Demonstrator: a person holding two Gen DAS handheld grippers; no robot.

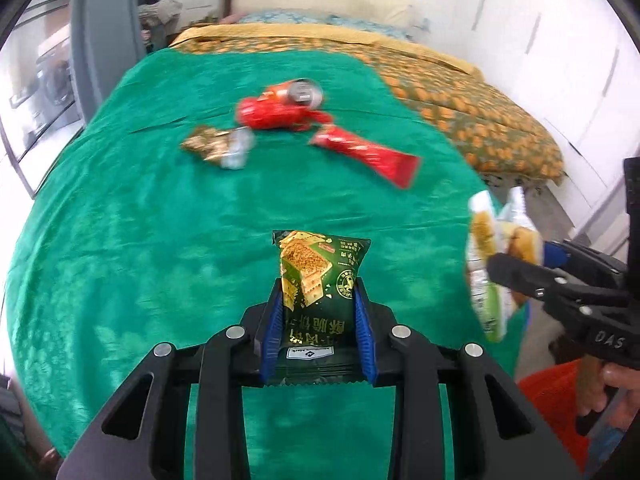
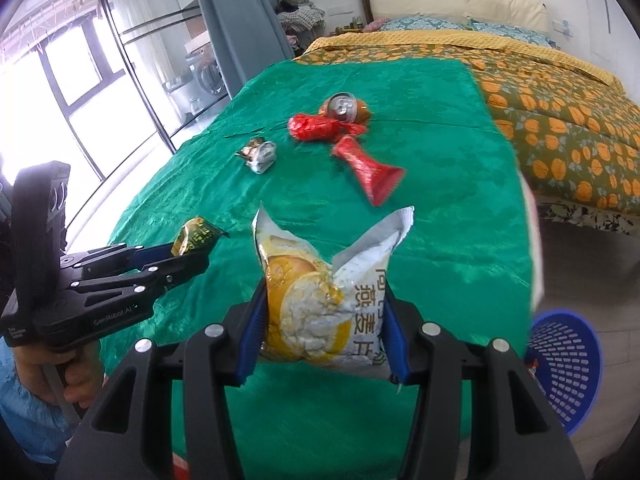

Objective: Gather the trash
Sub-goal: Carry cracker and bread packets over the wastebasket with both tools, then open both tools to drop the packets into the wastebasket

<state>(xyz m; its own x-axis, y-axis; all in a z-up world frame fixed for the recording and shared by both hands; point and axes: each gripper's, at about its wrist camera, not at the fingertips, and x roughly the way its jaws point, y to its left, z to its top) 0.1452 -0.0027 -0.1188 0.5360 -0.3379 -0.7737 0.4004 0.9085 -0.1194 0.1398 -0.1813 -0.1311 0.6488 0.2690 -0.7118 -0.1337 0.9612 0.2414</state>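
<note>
My left gripper (image 1: 319, 300) is shut on a dark green snack packet (image 1: 320, 268), held clear of the green cloth (image 1: 140, 220); it also shows at the left of the right wrist view as the left gripper (image 2: 192, 256) with the green packet (image 2: 196, 238). My right gripper (image 2: 325, 312) is shut on a white and yellow oat snack bag (image 2: 320, 296), lifted off the cloth; in the left wrist view the right gripper (image 1: 520, 268) holds the white bag (image 1: 488, 256) at the right edge. Farther back lie a crushed can (image 2: 344, 107), a crumpled red wrapper (image 2: 312, 127), a long red wrapper (image 2: 368, 168) and a foil wrapper (image 2: 260, 154).
The green cloth (image 2: 440, 220) covers the foot of a bed with an orange-patterned quilt (image 2: 560, 120). A blue perforated basket (image 2: 568, 364) stands on the floor at the lower right. Glass doors (image 2: 80, 80) and a grey curtain (image 2: 240, 20) are at the left.
</note>
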